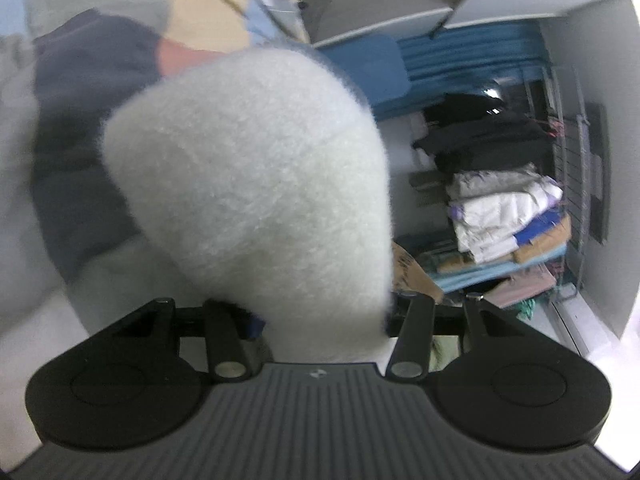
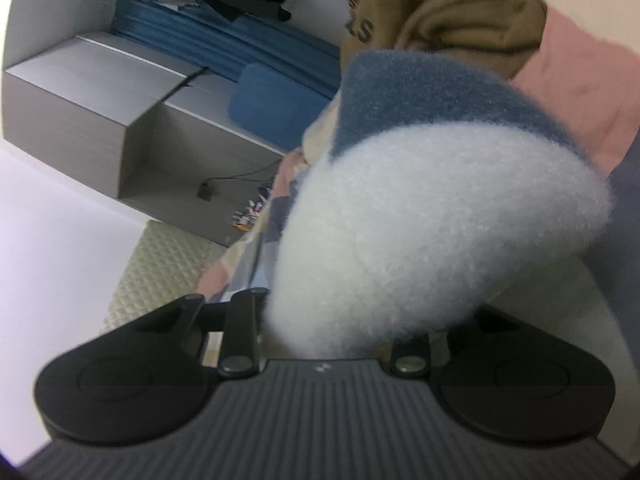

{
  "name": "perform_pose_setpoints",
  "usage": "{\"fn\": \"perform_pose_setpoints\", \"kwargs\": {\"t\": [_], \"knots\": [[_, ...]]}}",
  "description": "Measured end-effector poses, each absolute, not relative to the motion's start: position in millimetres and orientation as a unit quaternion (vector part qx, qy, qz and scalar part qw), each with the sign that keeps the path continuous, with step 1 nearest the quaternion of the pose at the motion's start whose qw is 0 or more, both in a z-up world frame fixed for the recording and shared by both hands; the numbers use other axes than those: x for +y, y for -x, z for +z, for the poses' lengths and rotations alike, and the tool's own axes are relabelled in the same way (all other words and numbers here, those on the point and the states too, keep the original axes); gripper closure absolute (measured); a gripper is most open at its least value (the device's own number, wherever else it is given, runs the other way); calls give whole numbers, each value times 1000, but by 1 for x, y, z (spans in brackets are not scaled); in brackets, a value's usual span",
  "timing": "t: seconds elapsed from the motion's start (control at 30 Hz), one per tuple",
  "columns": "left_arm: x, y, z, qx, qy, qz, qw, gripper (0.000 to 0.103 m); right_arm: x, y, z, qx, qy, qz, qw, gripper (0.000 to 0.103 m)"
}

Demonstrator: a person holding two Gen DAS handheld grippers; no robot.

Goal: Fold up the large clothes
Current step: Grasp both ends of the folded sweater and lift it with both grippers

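Left gripper (image 1: 320, 320), clenched on one bunch of white fluffy garment (image 1: 256, 184), fingertips buried in the pile; held up before the lens, clear of any bench, the bulk hiding most of the room; beyond it, at the right, one stack of folded clothes (image 1: 508, 216) on a wire rack. Right gripper (image 2: 332, 332), likewise grasping the same fleece, here showing one blue band (image 2: 420, 92) along its upper edge; behind, one brown hooded top (image 2: 440, 8) and one grey cabinet (image 2: 132, 120) to the left.

Likely troubles, as a judgement: thick slippery fleece sliding out of either grip if tugged apart too hard; uneven lifting, skewing the fold; blind placement, with both lenses smothered.

Count: two grippers; one garment; one stack.
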State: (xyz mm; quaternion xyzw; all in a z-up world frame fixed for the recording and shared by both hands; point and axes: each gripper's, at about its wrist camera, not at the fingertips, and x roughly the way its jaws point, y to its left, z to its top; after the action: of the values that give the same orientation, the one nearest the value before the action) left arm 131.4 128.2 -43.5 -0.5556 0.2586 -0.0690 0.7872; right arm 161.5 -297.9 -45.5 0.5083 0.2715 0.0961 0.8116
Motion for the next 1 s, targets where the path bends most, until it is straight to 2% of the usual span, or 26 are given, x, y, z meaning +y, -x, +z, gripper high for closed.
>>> {"fn": "perform_pose_setpoints", "kwargs": {"t": [0.3, 0.53, 0.8, 1.0], "knots": [[47, -131, 33, 261, 535, -136, 792, 48, -366, -135, 17, 215, -512, 95, 826, 66], [-46, -177, 71, 277, 523, -193, 783, 48, -447, -130, 54, 169, -518, 60, 836, 66], [-169, -261, 65, 316, 503, -231, 770, 48, -541, -140, 58, 134, -524, 4, 841, 66], [-241, -329, 16, 360, 488, -228, 761, 48, -595, -157, 13, 132, -542, -44, 829, 66]]}}
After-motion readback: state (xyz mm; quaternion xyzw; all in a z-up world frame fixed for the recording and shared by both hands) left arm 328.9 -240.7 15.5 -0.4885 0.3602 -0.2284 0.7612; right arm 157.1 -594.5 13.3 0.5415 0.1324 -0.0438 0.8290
